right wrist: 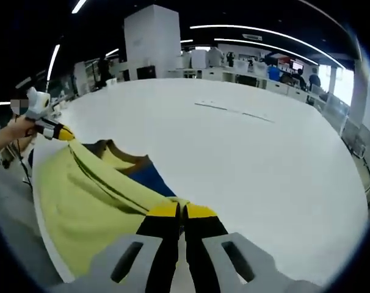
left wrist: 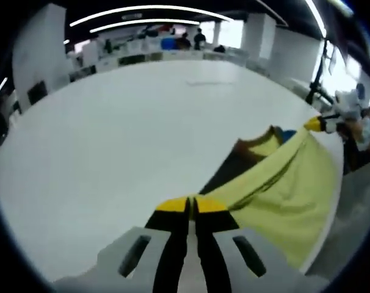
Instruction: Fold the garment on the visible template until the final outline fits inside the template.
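Yellow garment [left wrist: 276,195] between closed jaws

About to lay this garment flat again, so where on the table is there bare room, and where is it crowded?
The white table lies bare from the yellow garment out to its far edge, apart from faint marks near the middle. It is crowded at the near edge: the garment hangs bunched there, pinched between the left gripper and the right gripper.

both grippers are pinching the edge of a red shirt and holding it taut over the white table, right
Not quite: the garment is yellow with dark trim, not red, as the right gripper view shows. The rest holds: the left gripper and right gripper are each shut on its edge, stretched between them over the white table.
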